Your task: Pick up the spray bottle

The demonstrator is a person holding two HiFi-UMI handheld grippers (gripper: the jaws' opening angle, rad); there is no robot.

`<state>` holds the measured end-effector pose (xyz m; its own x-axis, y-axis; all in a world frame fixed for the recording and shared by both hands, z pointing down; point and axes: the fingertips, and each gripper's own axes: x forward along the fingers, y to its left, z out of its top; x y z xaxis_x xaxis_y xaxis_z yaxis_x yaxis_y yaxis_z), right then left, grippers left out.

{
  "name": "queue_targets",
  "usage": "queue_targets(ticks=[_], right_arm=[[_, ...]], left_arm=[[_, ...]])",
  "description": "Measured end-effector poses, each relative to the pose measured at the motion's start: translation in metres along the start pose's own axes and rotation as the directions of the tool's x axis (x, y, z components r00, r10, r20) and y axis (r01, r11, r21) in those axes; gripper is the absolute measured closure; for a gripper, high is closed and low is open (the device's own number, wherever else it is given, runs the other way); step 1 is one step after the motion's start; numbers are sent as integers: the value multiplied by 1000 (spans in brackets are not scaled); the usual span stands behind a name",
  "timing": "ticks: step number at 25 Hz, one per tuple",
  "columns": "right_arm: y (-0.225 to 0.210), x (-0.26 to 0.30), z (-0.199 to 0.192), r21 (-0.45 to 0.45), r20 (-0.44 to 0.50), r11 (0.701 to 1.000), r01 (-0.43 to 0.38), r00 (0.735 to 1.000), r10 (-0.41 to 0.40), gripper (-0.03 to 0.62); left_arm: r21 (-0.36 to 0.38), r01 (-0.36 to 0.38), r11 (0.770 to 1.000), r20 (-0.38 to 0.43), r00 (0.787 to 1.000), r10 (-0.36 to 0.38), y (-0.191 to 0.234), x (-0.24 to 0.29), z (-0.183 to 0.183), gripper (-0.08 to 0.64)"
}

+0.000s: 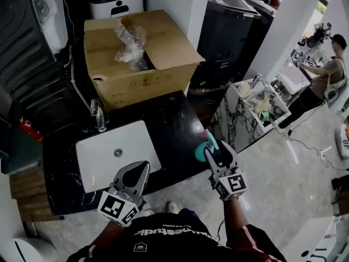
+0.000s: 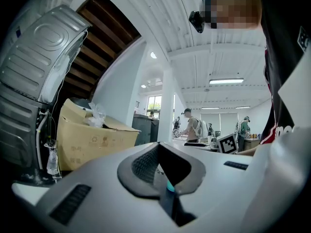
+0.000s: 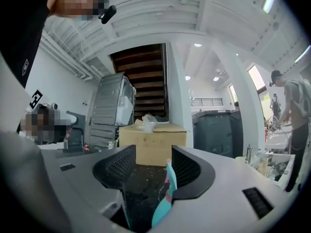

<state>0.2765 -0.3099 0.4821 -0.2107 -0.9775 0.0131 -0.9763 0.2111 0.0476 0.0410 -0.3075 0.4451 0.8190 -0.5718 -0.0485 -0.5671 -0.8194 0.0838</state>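
Cardboard box at the back of the table, flaps open. Crumpled clear plastic wrap sits in the opening; nothing else inside can be made out. The white sink set into the table is bare down to its drain, with a chrome tap at its back left corner.

The spray bottle (teal, with a touch of pink) stands at the right edge of the table, well apart from the box. The right claw has its jaws spread wide, with the bottle between them. In the right gripper view the bottle sits close against the right-hand jaw, with clear space on the other side, so it is not clamped.

The left claw is over the front edge of the sink, jaws together and nothing in them.

The table top is black stone with pale veining. The floor is light and polished. To the right stands a second, white-veined basin unit, its bowl holding small things too far off to identify. A person stands beyond it. A tall dark cabinet is behind the box.
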Motion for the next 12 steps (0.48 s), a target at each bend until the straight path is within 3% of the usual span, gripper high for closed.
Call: queue_targets(ticks=[4, 12], right_arm=[[-22, 19, -20, -14, -25, 1000, 15, 1000, -15, 350], [-46, 51, -59, 96, -89, 995, -14, 996, 23, 358]], left_arm=[[-1, -5, 1000, -21, 1000, 5, 5, 11, -5, 546], [-10, -25, 1000, -52, 998, 25, 14, 27, -15, 546]])
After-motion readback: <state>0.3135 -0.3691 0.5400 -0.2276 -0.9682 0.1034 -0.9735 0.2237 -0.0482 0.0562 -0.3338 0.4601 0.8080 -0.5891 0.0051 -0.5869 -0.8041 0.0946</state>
